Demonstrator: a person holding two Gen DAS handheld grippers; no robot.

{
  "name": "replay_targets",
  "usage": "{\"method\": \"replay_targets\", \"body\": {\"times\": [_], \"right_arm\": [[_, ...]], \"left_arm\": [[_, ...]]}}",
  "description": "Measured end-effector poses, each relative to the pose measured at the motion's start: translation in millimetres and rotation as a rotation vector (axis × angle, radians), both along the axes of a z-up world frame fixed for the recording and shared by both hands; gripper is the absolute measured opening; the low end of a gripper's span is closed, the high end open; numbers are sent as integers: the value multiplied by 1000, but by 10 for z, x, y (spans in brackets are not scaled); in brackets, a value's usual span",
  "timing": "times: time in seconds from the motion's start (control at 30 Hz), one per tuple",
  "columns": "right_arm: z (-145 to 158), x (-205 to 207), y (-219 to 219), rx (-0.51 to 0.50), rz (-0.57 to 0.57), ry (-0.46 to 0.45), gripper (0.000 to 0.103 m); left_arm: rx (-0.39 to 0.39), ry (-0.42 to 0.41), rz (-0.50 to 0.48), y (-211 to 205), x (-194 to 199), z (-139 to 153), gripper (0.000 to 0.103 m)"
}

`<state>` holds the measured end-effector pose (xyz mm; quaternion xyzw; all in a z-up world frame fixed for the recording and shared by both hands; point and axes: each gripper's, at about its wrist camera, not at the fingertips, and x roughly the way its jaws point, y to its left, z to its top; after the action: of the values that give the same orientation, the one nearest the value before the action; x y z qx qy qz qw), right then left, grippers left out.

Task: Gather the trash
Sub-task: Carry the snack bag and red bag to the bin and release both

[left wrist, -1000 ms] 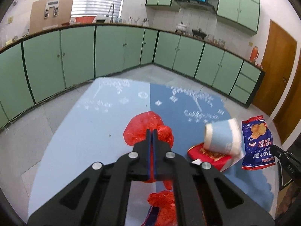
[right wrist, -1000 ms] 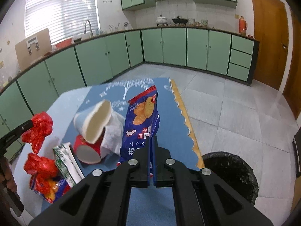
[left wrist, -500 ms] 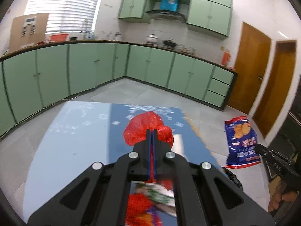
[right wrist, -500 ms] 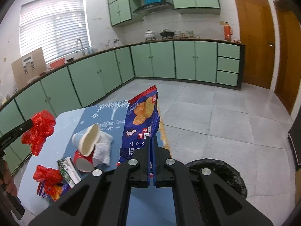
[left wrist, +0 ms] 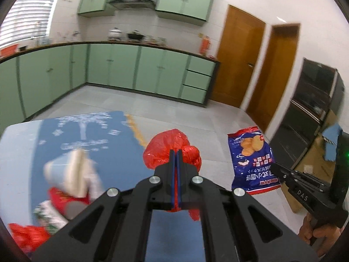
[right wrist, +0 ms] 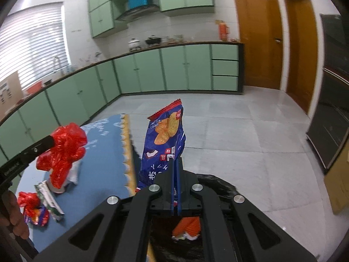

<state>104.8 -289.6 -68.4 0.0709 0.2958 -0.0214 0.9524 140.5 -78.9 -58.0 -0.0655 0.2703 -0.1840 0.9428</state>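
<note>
Green kitchen, blue table [left wrist: 91,131] strewn with litter.
Left gripper [left wrist: 176,152] pinches red plastic bag [left wrist: 165,150]; right gripper [right wrist: 175,161] clamps blue snack packet [right wrist: 165,135].

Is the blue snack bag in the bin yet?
Not yet. The blue foil snack bag is pinched in the right tongs, held upright above the black-lined trash bin.

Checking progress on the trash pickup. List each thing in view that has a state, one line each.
left gripper: shut on the red plastic bag
red plastic bag: crumpled, held in the air
right gripper: shut on the blue snack bag
blue snack bag: held upright above the bin
trash bin: open, black liner, some trash inside
paper cup: tipped over on the table
wooden door: closed
</note>
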Motion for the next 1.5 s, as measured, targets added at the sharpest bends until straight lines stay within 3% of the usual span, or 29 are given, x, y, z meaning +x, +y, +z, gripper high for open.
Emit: {"method": "replay_targets", "body": {"times": [0.37,0.8,0.9,0.93,0.97,1.07,1.2,1.3,1.47,1.5], "right_arm": [[-404,-121,-697,-6,-151,86,2],[-1099,68,-1015,6,-197,241,2],[-1231,136,-1017,10,-189,275,5],[-1235,163,-1018,12,-189,283,9],[-1253,158,-1012,14,-194,289,10],[-1239,170,-1025,27,-197,289,25],[-1098,128,-974,27,-197,261,34],[-933,82,-907,17,-189,214,52],[-494,50,-592,-7,-137,98,90],[-409,40,-510,-11,-118,72,92]], "left_arm": [[33,42,-187,-1056,273,-456,0],[103,210,-246,-1416,605,-1127,4],[104,225,-240,-1379,639,-1164,19],[100,225,-237,-1363,640,-1159,31],[96,221,-234,-1346,634,-1142,36],[95,209,-230,-1299,618,-1089,37],[70,191,-206,-1198,581,-934,38],[63,142,-174,-1029,493,-735,46],[73,42,-47,-470,250,-337,67],[80,27,-11,-331,194,-276,68]]}}
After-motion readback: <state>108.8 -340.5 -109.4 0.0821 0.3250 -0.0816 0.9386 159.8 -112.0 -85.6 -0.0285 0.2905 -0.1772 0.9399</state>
